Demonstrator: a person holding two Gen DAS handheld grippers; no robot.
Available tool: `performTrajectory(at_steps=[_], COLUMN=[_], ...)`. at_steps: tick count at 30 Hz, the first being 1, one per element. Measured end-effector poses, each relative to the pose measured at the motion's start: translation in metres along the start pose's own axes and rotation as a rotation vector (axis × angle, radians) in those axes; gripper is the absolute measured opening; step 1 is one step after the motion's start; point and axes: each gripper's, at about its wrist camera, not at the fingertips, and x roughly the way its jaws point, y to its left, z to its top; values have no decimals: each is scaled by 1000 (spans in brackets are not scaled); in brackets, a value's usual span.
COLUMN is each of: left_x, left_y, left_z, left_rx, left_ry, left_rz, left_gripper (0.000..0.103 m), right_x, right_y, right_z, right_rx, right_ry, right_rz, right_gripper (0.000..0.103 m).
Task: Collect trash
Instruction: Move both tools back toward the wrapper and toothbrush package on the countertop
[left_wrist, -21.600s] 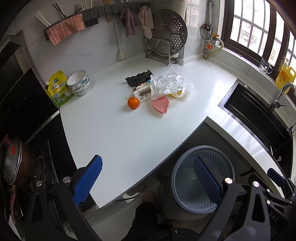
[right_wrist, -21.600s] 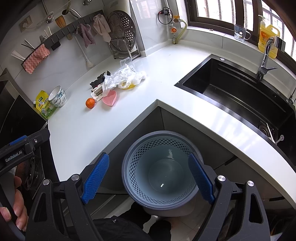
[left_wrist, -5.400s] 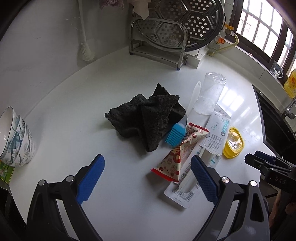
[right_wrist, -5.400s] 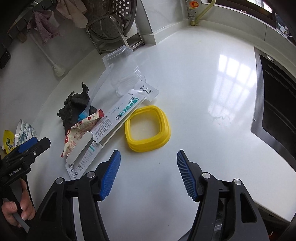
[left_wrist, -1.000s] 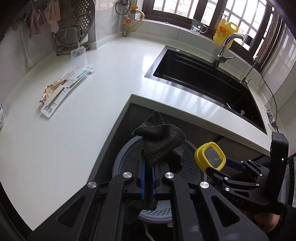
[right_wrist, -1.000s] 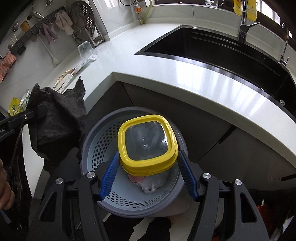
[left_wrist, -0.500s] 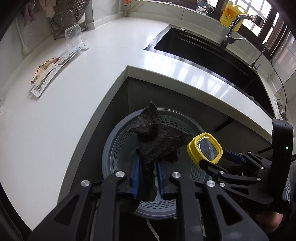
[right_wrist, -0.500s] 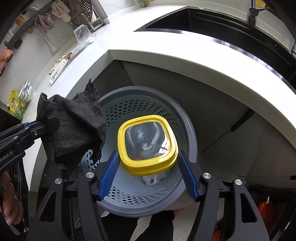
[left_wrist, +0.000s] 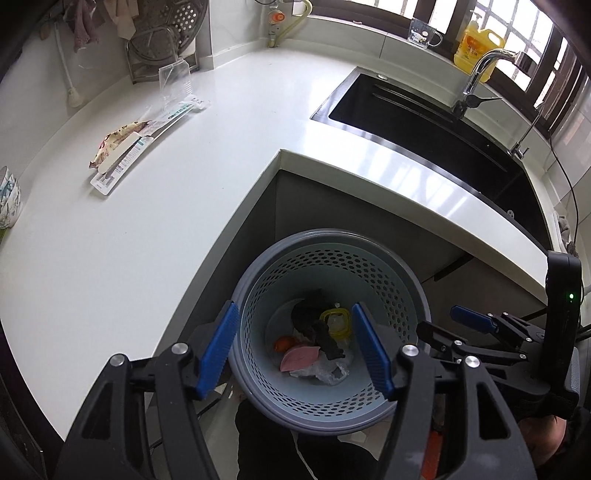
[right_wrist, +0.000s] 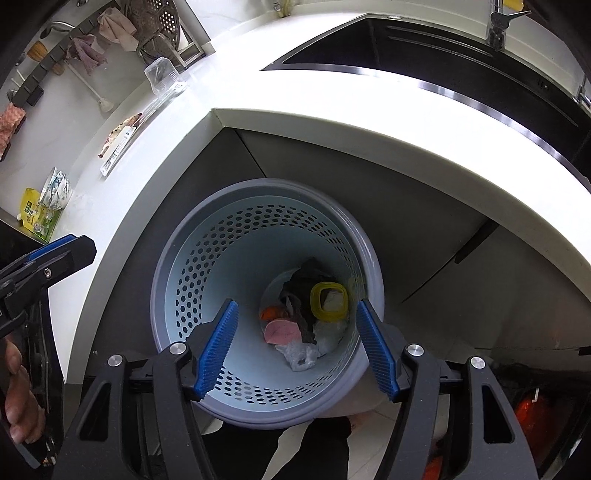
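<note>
A grey perforated basket (left_wrist: 332, 251) (right_wrist: 266, 184) stands on the floor below the counter corner. In its bottom lie a dark cloth (left_wrist: 310, 317) (right_wrist: 299, 288), a yellow lid (left_wrist: 335, 311) (right_wrist: 328, 284), an orange (left_wrist: 282, 343), a pink dish (left_wrist: 299, 356) and a clear bag (left_wrist: 328, 371). My left gripper (left_wrist: 293, 306) hangs over the basket, its jaws opening with nothing between them. My right gripper (right_wrist: 295, 302) is also above the basket, open and holding nothing. A snack wrapper (left_wrist: 118, 138), a long white package (left_wrist: 122, 162) and a clear cup (left_wrist: 173, 79) remain on the white counter.
A black sink (left_wrist: 424, 122) with a faucet (left_wrist: 476, 81) is set into the counter at the right. A patterned bowl (left_wrist: 7, 199) stands at the left edge and a dish rack (left_wrist: 162, 48) at the back. A person's hand (right_wrist: 18, 387) holds the left gripper.
The left jaws have spread and the dark cloth has fallen from them into the basket. The yellow lid has left the right gripper and now lies in the basket too.
</note>
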Motion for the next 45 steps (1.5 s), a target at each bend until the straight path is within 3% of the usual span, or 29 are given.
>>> performTrajectory(at_steps=[22,36,45], left_x=[-58,-88,-85], left_y=[13,88,151], left_z=[-2,17,45], left_rx=[-75,-185,-218], left_ry=[-114,-179,-200], left_rz=[40,105,137], left_gripper=[66,71,71], right_x=[-38,-43,-27], right_y=[8,64,116], right_z=[0,48,91], right_rx=[-45,-90,-110], right_ry=[-41,-90,-97], right_rz=[40,96,123], right_gripper=[64,65,66])
